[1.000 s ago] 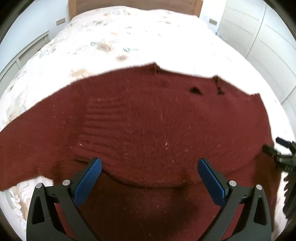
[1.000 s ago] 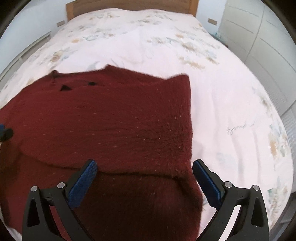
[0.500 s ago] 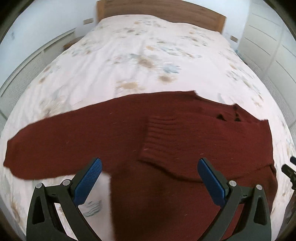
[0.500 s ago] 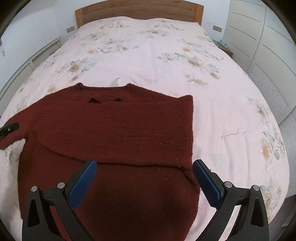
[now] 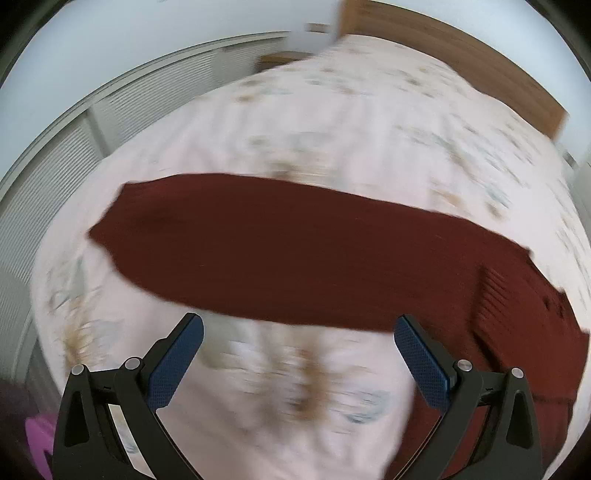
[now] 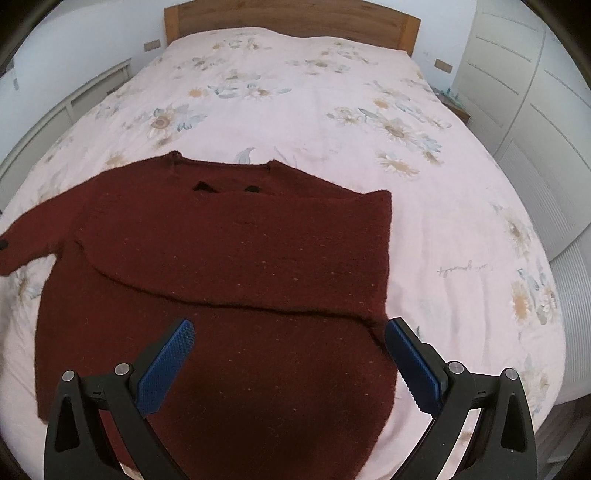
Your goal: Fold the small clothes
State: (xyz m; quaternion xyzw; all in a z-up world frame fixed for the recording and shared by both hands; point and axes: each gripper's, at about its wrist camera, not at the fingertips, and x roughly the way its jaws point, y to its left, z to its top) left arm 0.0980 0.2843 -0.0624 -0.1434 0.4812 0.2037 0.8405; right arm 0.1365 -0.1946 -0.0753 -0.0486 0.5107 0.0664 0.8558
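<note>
A dark red knitted sweater lies flat on the floral bed cover. Its right sleeve is folded across the chest, ending near the left shoulder. The left sleeve stretches out straight to the left; this view is blurred. My left gripper is open above the bed cover just in front of that sleeve, holding nothing. My right gripper is open above the lower body of the sweater, with nothing between its blue pads. A small dark tip of the left gripper shows at the left edge of the right wrist view.
The wooden headboard stands at the far end. White wardrobe doors line the right side and a slatted white wall the left. Something pink lies low beside the bed at the left.
Both grippers have pulled back from the sweater. The left one has swung left, from over the body to the outstretched left sleeve. The sweater has not moved.
</note>
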